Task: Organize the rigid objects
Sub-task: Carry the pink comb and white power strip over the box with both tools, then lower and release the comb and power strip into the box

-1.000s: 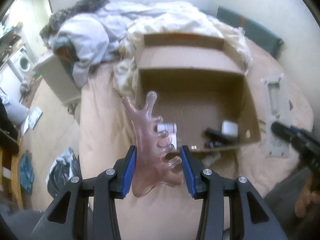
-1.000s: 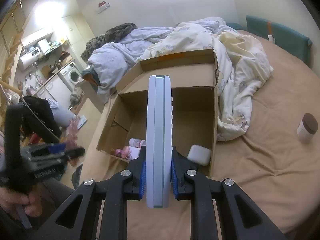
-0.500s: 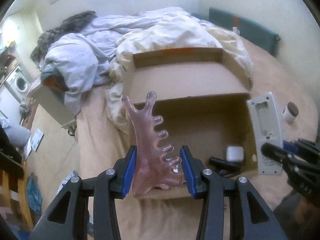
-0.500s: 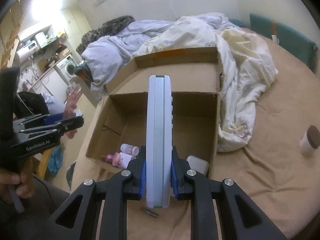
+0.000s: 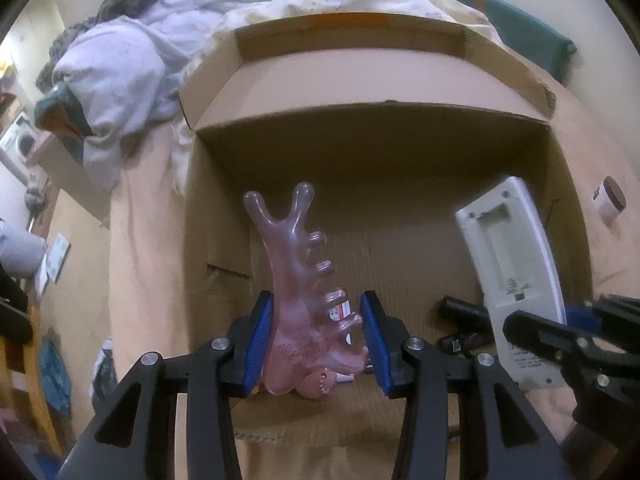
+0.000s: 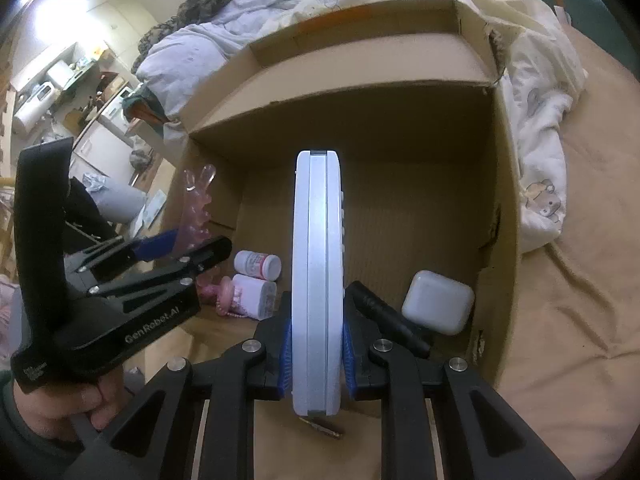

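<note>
My left gripper is shut on a translucent pink comb-shaped massage tool and holds it upright over the near left of an open cardboard box. My right gripper is shut on a white remote control, held on edge over the box's near side. The remote also shows in the left wrist view, with the right gripper below it. The left gripper and pink tool show at the left of the right wrist view.
The box holds two white pill bottles, a pink toy, a black cylinder and a white earbud case. It sits on a tan bed beside a rumpled duvet. A small brown-lidded jar stands right of the box.
Both grippers have moved forward and down toward the box, which now fills both views. The pink tool and the remote now hang over the box's inside.
</note>
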